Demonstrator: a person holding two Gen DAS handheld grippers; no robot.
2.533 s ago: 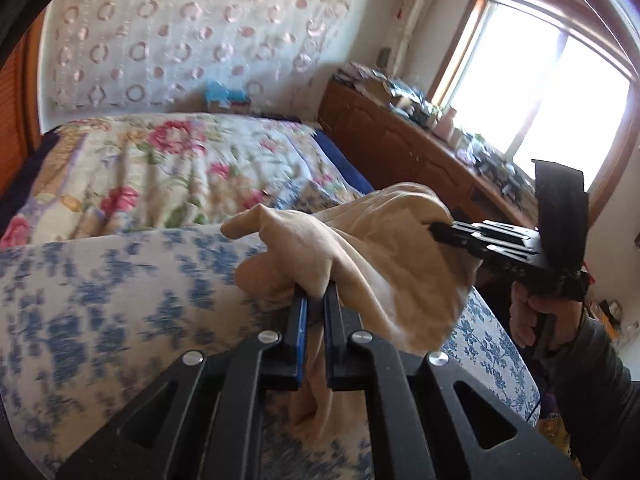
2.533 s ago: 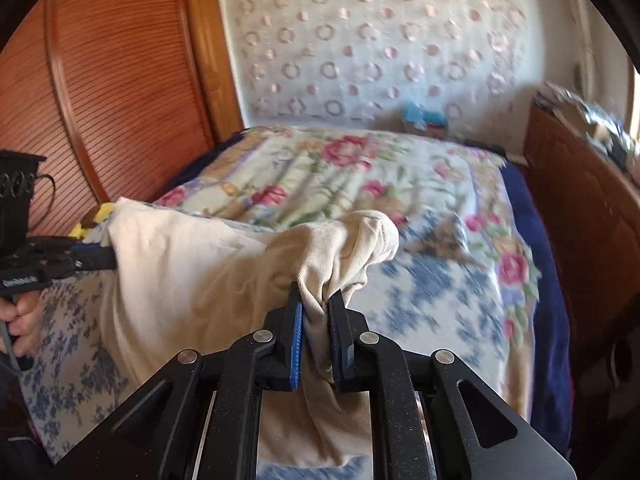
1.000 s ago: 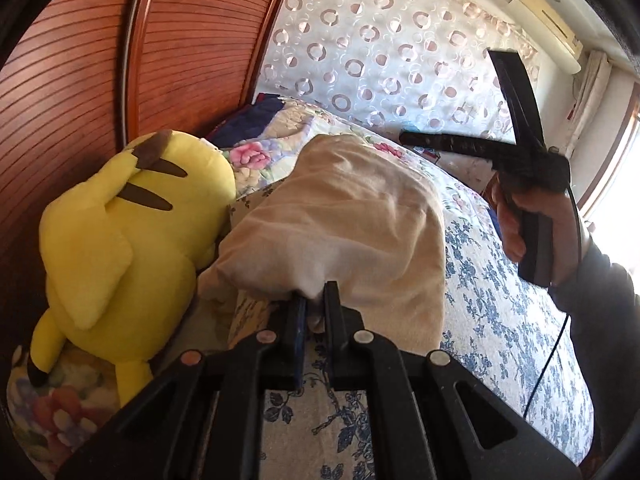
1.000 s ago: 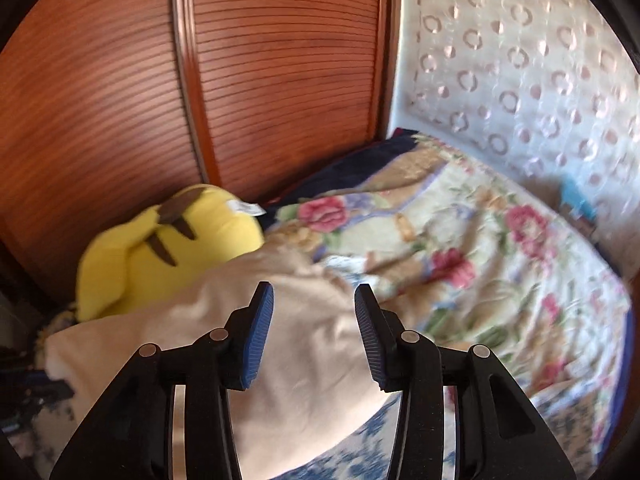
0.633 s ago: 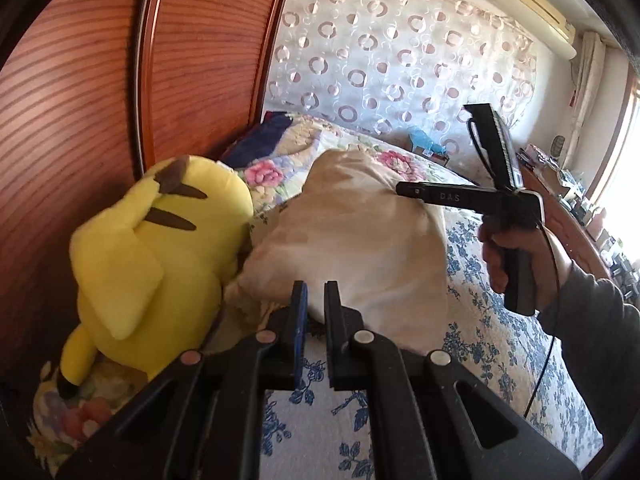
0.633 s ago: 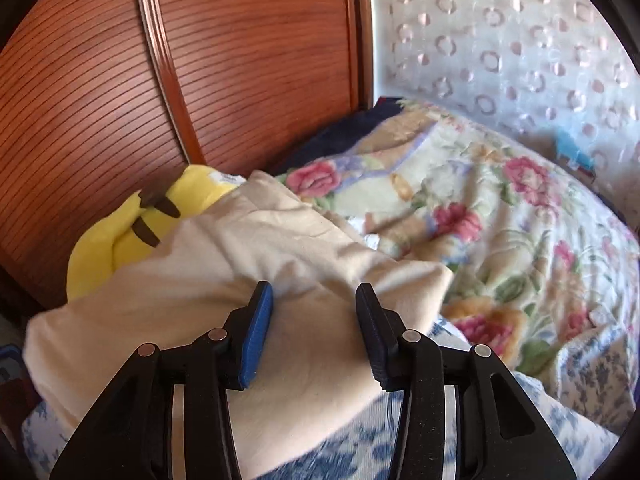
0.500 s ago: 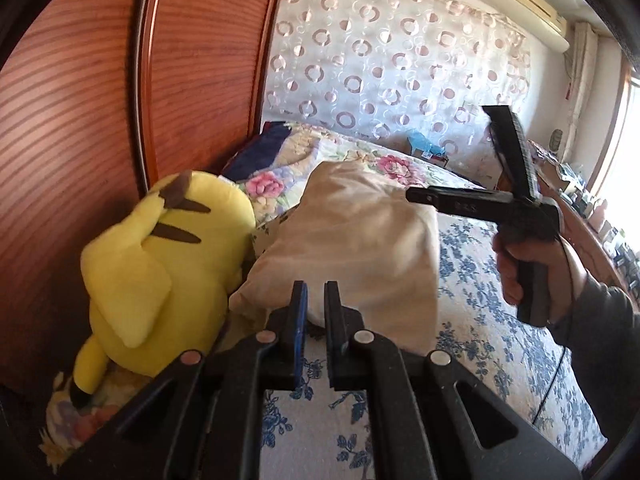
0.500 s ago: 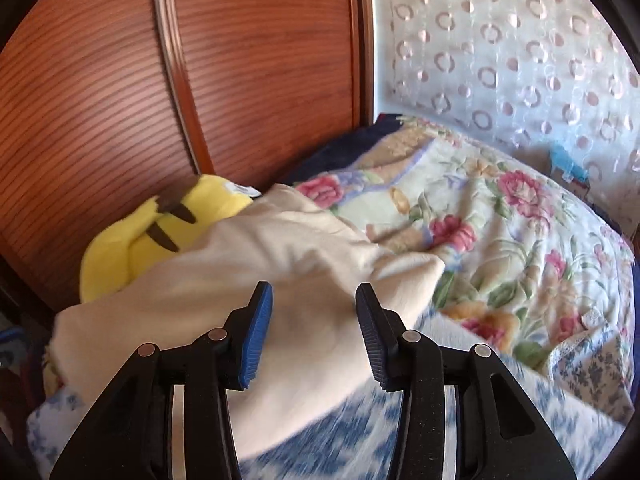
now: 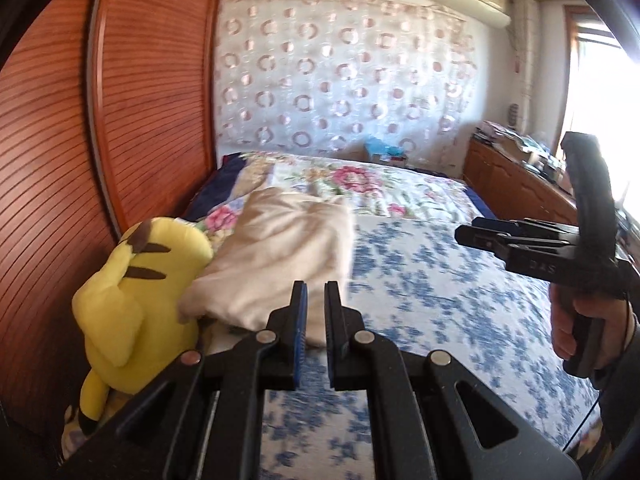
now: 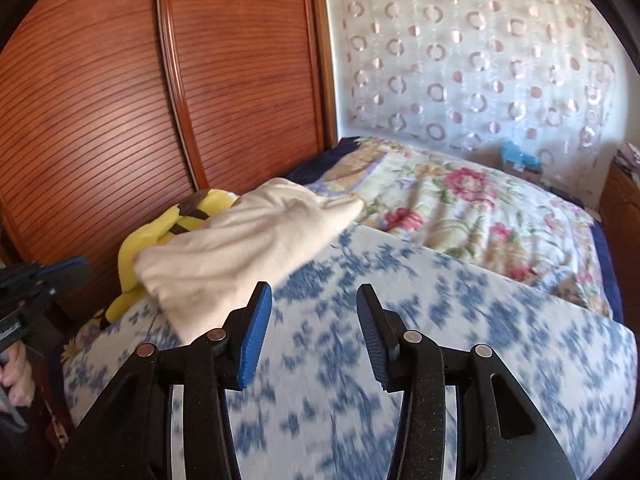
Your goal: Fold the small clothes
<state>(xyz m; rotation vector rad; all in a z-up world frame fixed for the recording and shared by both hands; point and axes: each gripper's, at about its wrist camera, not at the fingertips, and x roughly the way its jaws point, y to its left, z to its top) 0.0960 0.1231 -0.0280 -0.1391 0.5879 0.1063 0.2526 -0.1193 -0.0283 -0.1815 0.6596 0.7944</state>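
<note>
The bed (image 9: 420, 288), spread with a blue-flowered sheet, fills both views. The folded cream garment (image 9: 280, 256) lies at its edge against the yellow plush toy (image 9: 132, 292), beside the wooden wardrobe door (image 9: 120, 100). A moment ago both claws were at the cloth; now both have drawn back and it rests alone, nothing gripping it. That suggests this piece is folded and put aside, so another garment would likely come next.

The left claw (image 9: 315, 320) has its jaws pressed nearly together with nothing pinched between them; the cloth seen through the slit lies beyond the tips. The right claw (image 10: 310, 332) stands spread, empty, over bare sheet, with the garment off to its left.

The left view alone shows the right claw from the side, gripped in a person's hand (image 9: 584, 320), plus the window side and the low cabinet (image 9: 516, 184). The right view alone shows the floral quilt (image 10: 460, 208) stretching far behind the garment.
</note>
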